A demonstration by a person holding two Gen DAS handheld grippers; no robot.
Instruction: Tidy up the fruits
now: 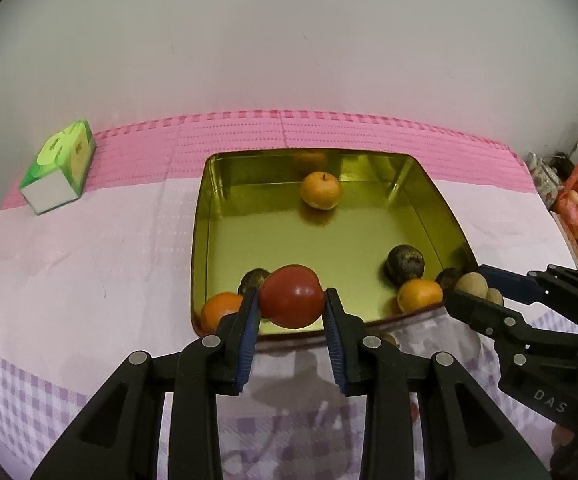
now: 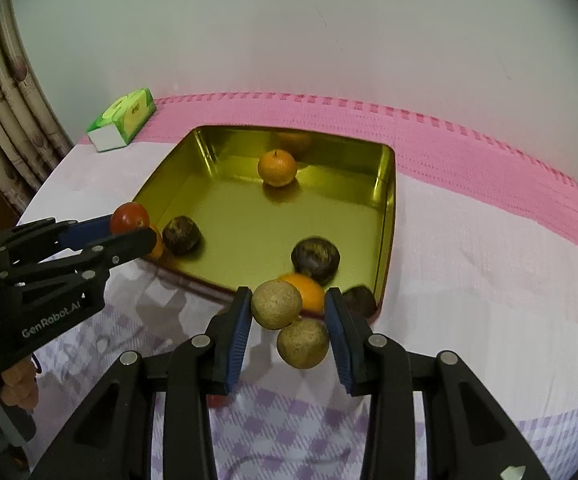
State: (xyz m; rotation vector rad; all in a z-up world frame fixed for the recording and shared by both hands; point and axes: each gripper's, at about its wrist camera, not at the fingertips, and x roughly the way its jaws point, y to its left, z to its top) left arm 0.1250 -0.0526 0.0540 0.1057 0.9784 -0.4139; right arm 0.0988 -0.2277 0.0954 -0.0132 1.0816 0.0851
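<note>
Both tools are loaded and hang just short of the gold tin [image 1: 209,216], so the step in hand looks like the carry to the drop.

The left tool [image 1: 291,300] is clamped on a red tomato [image 1: 291,297], low in the middle of the left wrist view, over the tin's near rim. The right tool [image 2: 287,308] grips a pair of tan round fruits [image 2: 277,304]; the upper one is pinched against the left pad, while the lower one [image 2: 303,343] hangs between the fingers, and whether the right pad presses it I cannot tell.

Already in the tin lie an orange [image 1: 320,190] near the far wall, two dark round fruits [image 1: 405,263] and more oranges along the near wall.

Next, each tool probably needs to go over bare tin floor, sink low and only then open, as round fruit rolls. The hanging tan fruit could knock the orange at the rim [image 2: 305,290].
</note>
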